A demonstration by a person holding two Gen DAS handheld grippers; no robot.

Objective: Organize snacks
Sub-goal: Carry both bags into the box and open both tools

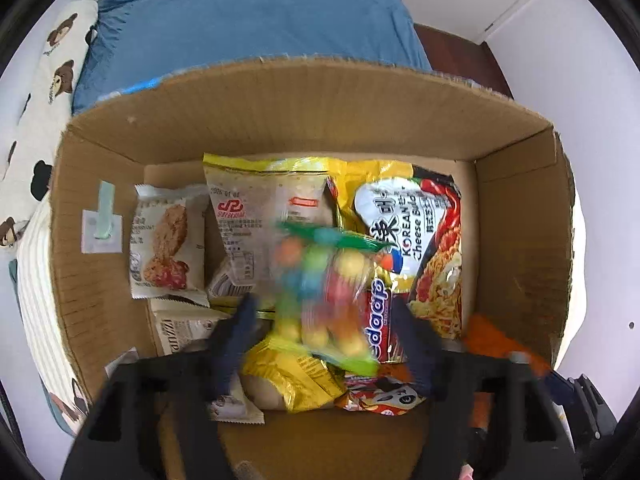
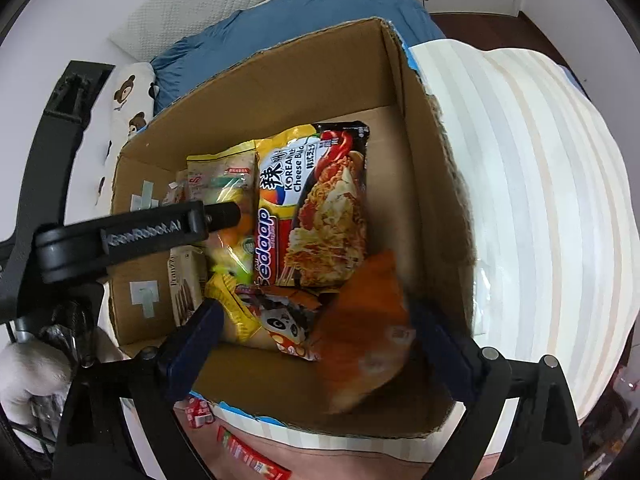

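Brown corrugated cardboard box [image 1: 280,120] sits open-topped on a bed, a blue quilt [image 1: 248,12] beyond its far wall and a bear-print pillow [image 1: 44,92] outside its left wall. Left gripper [image 1: 324,320] over the box, fingers spread wide; between them a clear plastic bag of multicoloured round candies [image 1: 324,280], heavily blurred, touching neither pad that I can make out, so released. Past the left fingertips, on the box floor: a black-and-yellow Korean cheese noodle packet [image 1: 424,248] off the right finger, a pale wrapped oat bar [image 1: 168,248] off the left finger, a translucent bread wrapper with red logo [image 1: 248,220] between. Right gripper [image 2: 316,328] at the box's near right corner, fingers also apart; a blurred orange snack packet [image 2: 360,336] lies between them, close to the right finger [image 2: 440,344]; contact cannot be told. Ahead of the right fingers: red-yellow Sedaap noodle packet [image 2: 268,248], panda-print snack packet [image 2: 288,324] just beside the orange one.
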